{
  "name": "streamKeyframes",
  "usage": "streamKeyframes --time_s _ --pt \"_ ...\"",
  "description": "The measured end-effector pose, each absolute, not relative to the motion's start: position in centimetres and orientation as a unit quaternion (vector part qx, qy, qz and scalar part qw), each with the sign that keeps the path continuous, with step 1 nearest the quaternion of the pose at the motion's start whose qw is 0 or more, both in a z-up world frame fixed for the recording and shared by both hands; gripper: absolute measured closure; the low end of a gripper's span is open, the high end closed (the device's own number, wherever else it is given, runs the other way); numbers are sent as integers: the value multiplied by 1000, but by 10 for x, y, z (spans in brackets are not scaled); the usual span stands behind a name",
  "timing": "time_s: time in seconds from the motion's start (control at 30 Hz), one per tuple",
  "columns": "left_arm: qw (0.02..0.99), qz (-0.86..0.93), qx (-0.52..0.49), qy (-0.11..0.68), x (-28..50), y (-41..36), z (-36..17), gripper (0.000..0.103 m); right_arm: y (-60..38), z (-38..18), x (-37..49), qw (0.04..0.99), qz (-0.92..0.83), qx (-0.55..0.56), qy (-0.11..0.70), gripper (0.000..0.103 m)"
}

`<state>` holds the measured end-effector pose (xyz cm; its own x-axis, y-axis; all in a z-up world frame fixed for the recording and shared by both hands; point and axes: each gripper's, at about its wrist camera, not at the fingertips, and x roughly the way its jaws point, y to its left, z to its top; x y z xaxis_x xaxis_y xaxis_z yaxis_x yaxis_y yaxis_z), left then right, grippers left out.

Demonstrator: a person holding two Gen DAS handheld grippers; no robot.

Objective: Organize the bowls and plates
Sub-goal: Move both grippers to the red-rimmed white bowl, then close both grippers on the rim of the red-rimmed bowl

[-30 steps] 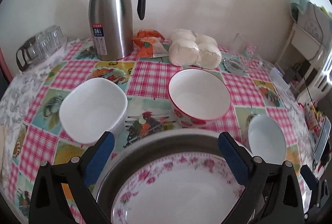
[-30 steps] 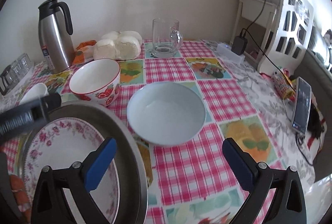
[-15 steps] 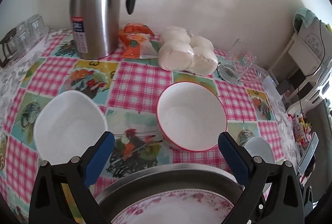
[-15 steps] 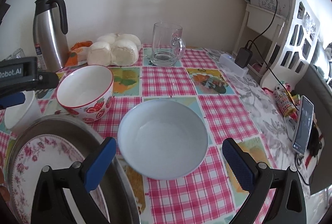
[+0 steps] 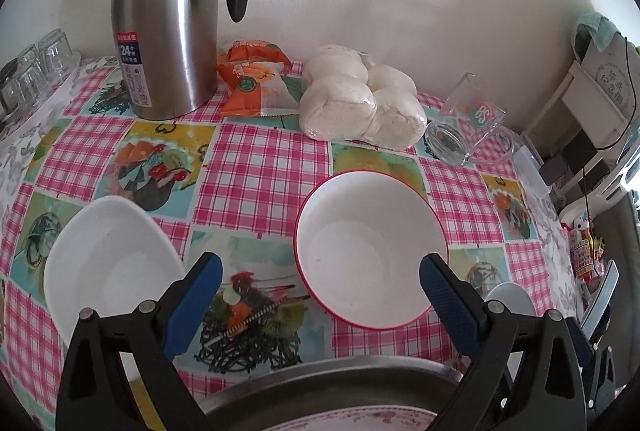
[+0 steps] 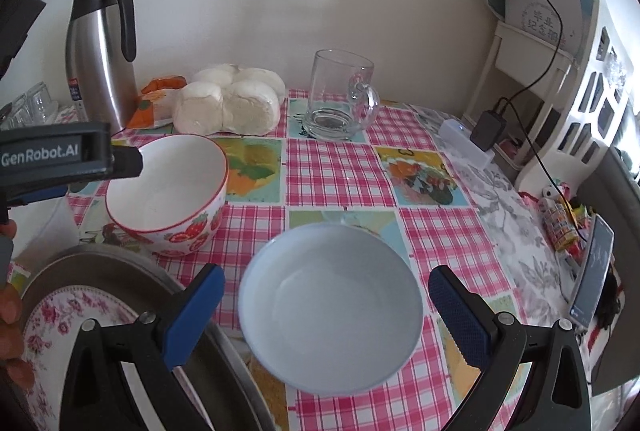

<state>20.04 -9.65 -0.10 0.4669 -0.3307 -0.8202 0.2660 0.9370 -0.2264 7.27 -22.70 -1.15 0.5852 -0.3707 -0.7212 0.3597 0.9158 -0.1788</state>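
Note:
A red-rimmed strawberry bowl [image 5: 370, 251] sits mid-table; it also shows in the right wrist view [image 6: 168, 195]. My left gripper [image 5: 320, 295] is open and empty, hovering just in front of it. A white squarish bowl [image 5: 108, 271] lies to its left. A pale blue bowl [image 6: 332, 307] sits between the open fingers of my right gripper [image 6: 326, 311], which does not touch it. A flowered plate [image 6: 60, 331] rests in a metal pan [image 6: 100, 263] at the near left; the pan's rim shows in the left wrist view [image 5: 328, 375].
At the back stand a steel thermos [image 5: 172, 15], an orange snack packet [image 5: 256, 83], bagged white buns [image 5: 360, 103] and a glass mug [image 6: 340, 95]. Small glasses [image 5: 32, 71] stand far left. A phone [image 6: 592, 271] and a white shelf [image 6: 560, 51] are at the right.
My left gripper has moved forward over the pan toward the strawberry bowl. My right gripper has moved forward, so the blue bowl now lies between its fingers.

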Motion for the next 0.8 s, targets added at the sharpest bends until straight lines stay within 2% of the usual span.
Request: streamKeyframes --time_s 0.07,0.13,0.27,0.3,0.37,0.47,0.53,0.7,0.8 --pt "855 -178 -34 486 203 -98 -1 13 -228 -10 79 889 -205 -15 409 0" --pt "852 -181 -36 490 207 -100 -4 28 -232 -6 86 889 -198 -11 414 0" --pt "844 -186 -47 501 213 -99 -12 37 -244 5 104 889 -176 23 422 0" --pt "842 -188 -49 503 214 -98 -13 44 -246 8 110 888 -171 31 425 0" --pt "837 -190 -56 510 216 -96 -17 50 -247 10 119 887 -159 46 432 3" --pt "829 -196 -71 518 220 -92 -22 57 -249 8 138 878 -130 86 453 19" --pt "825 -200 -79 523 222 -90 -25 62 -250 3 148 869 -119 108 467 24" --pt "817 -204 -90 531 226 -88 -31 74 -242 -15 174 848 -111 112 506 54" --pt "816 -203 -91 533 229 -88 -32 79 -237 -22 186 840 -105 105 522 63"
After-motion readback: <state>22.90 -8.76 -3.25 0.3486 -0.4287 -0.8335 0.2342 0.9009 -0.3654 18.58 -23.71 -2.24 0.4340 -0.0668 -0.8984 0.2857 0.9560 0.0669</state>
